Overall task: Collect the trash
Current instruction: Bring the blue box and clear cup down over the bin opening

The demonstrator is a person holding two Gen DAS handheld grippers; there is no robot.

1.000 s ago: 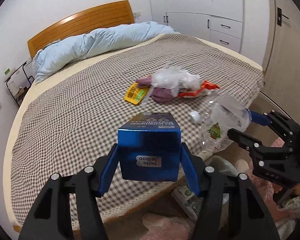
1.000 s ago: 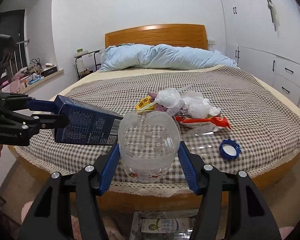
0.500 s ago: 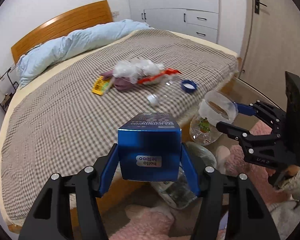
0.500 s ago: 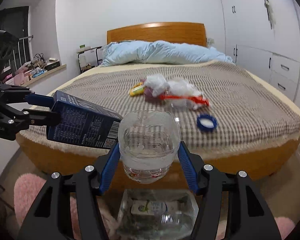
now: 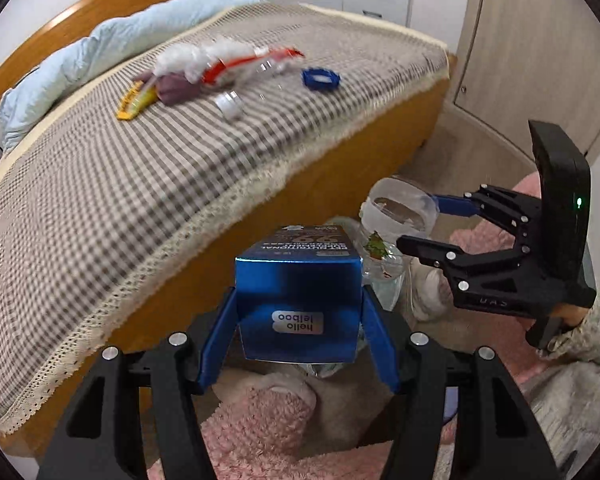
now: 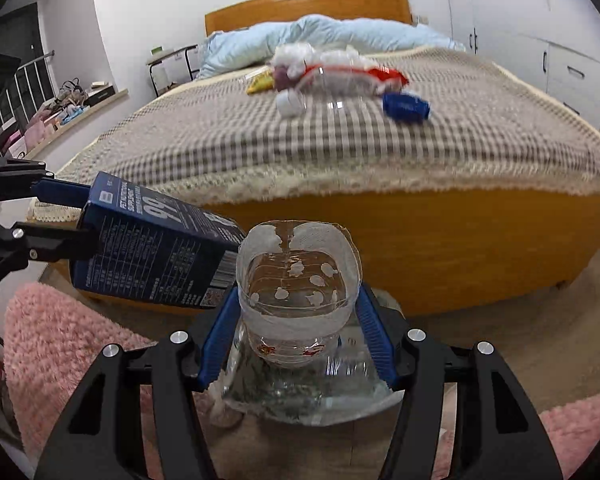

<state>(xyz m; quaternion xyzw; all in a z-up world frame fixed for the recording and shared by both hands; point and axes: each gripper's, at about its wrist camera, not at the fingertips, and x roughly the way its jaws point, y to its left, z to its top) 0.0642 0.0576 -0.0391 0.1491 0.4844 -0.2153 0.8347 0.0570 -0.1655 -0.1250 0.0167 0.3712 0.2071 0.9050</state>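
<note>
My left gripper (image 5: 298,320) is shut on a dark blue carton (image 5: 298,300), held end-on below the bed's edge; the same carton (image 6: 152,260) shows tilted at the left of the right wrist view. My right gripper (image 6: 296,316) is shut on a clear plastic bottle (image 6: 296,280) with a torn label, its base facing the camera. That bottle (image 5: 396,216) and right gripper (image 5: 432,224) appear at the right of the left wrist view. Under the bottle lies a clear plastic bag (image 6: 300,388) with trash inside. Wrappers (image 6: 340,72), a blue cap (image 6: 406,106) and a white cap (image 6: 288,104) lie on the bed.
The bed (image 5: 100,184) has a checked cover, an orange wooden frame (image 6: 460,248) and a light blue duvet (image 6: 320,36). Pink fluffy rugs (image 6: 60,340) cover the floor. A sleeved hand (image 5: 580,320) holds the right gripper. White cupboards (image 6: 560,40) stand at the right.
Both grippers have sunk from above the bed to below its edge, near the floor, still holding carton and bottle. The bag of trash now lies right under the bottle.
</note>
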